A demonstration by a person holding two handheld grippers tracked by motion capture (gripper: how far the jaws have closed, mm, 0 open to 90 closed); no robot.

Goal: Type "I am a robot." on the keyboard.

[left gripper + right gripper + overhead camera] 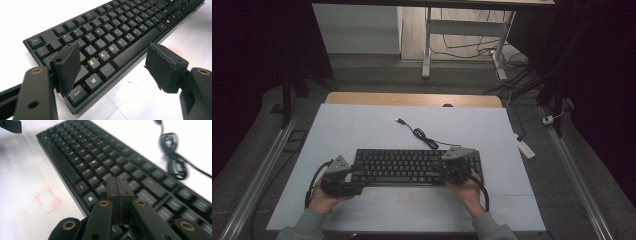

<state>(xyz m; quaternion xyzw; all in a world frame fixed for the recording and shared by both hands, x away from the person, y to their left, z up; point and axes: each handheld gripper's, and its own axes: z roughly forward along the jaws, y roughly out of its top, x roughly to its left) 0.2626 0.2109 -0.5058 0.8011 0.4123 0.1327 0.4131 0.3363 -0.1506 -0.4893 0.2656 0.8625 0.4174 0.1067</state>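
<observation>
both differ: left gripper (112, 65) wide over keyboard (120, 32), right gripper (117, 195) closed.

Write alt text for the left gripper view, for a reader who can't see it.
The left gripper hangs open at the near left corner of a black keyboard, one pad over the Ctrl end, the other off the front edge above the white table. Faint red marks show on the table.

- black keyboard (414, 167) flat on the white table (362, 130)
- coiled USB cable (424, 136) just behind the keyboard
- faint red square mark (47, 200) in front of the keyboard
</observation>
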